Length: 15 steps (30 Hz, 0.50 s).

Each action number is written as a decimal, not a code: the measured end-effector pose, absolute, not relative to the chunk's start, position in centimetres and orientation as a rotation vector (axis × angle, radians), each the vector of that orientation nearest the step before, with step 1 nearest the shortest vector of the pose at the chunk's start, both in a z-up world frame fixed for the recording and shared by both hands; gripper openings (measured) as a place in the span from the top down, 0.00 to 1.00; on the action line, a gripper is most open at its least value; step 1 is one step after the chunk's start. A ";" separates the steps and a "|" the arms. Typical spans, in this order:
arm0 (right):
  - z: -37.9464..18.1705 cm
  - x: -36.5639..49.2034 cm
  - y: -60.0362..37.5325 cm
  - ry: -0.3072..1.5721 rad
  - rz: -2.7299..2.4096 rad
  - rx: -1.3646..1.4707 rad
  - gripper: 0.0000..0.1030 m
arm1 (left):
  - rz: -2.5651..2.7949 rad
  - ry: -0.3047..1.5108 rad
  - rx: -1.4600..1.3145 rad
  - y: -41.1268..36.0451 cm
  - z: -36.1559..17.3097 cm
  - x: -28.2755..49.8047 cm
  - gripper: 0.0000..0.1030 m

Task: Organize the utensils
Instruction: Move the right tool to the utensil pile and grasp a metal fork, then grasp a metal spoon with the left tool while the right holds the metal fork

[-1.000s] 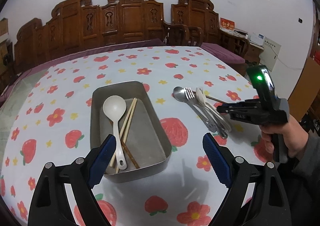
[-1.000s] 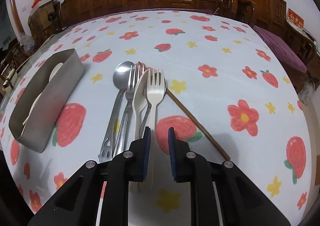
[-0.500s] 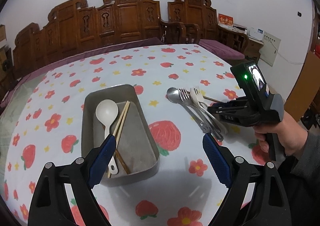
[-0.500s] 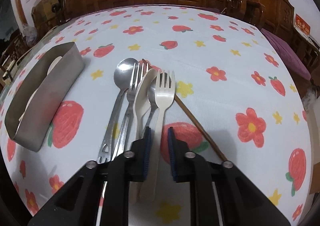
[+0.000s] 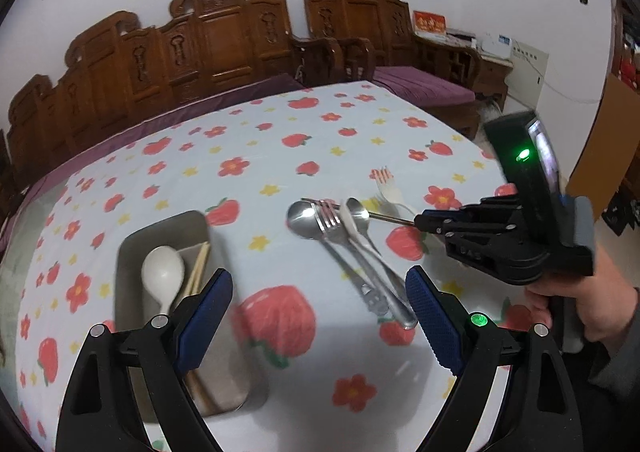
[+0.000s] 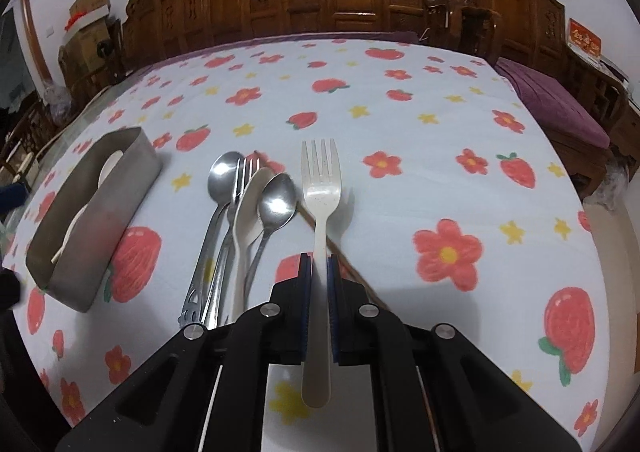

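White plastic fork [image 6: 321, 188] pinched mid-handle between the pressed-together pads of the right gripper [image 6: 319, 272], tines pointing away from the gripper, long axis in line with the fingers, handle end projecting back toward the camera. Fork apparently lifted clear of the tablecloth [image 6: 420, 124], judging by the shadow cast beside its head; also seen raised in the left wrist view [image 5: 390, 192]. Destination judged to be the metal tray [image 6: 100, 212], lying to the left of the held fork, its long axis roughly parallel to the fork's. Tray already holding a white ladle-style spoon [image 5: 163, 272] and chopsticks [image 5: 199, 272]. Between fork and tray: steel spoon [image 6: 224, 176], steel fork [image 6: 244, 172], white plastic spoon [image 6: 250, 204] and smaller steel spoon [image 6: 278, 200], bunched side by side, handles toward the right gripper. Single brown chopstick [image 5: 390, 217] beneath the held fork, running diagonally. Left gripper [image 5: 320, 304] spread wide, holding nothing, hovering directly over the near end of the tray and so nearer to it than the right. Coming move judged a leftward carry over the bunched cutlery; little rotation needed.
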State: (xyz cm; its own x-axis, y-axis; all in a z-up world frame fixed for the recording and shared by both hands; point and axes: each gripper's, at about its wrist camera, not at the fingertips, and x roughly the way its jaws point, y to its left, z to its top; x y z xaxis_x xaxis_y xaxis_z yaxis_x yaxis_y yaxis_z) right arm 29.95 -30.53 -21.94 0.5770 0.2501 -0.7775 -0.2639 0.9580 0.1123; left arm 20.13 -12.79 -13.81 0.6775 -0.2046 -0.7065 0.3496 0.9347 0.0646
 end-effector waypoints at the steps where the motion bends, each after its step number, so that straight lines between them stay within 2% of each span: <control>1: -21.8 29.9 -30.8 0.904 0.299 -0.010 0.91 | -0.314 0.771 0.208 -13.1 -14.1 20.5 0.18; 7: -21.4 29.7 -32.2 0.889 0.297 0.032 0.91 | -0.317 0.858 0.216 -15.3 -16.5 23.7 0.32; 9: -21.3 29.7 -32.4 0.884 0.300 0.043 0.91 | -0.301 0.897 0.229 -16.0 -17.5 24.9 0.48; 13: -21.1 29.7 -32.5 0.878 0.312 0.063 0.91 | -0.295 0.949 0.210 -16.4 -18.9 26.6 0.50; 15: -21.0 29.7 -32.4 0.873 0.311 0.066 0.91 | -0.283 0.975 0.202 -16.6 -19.5 27.4 0.55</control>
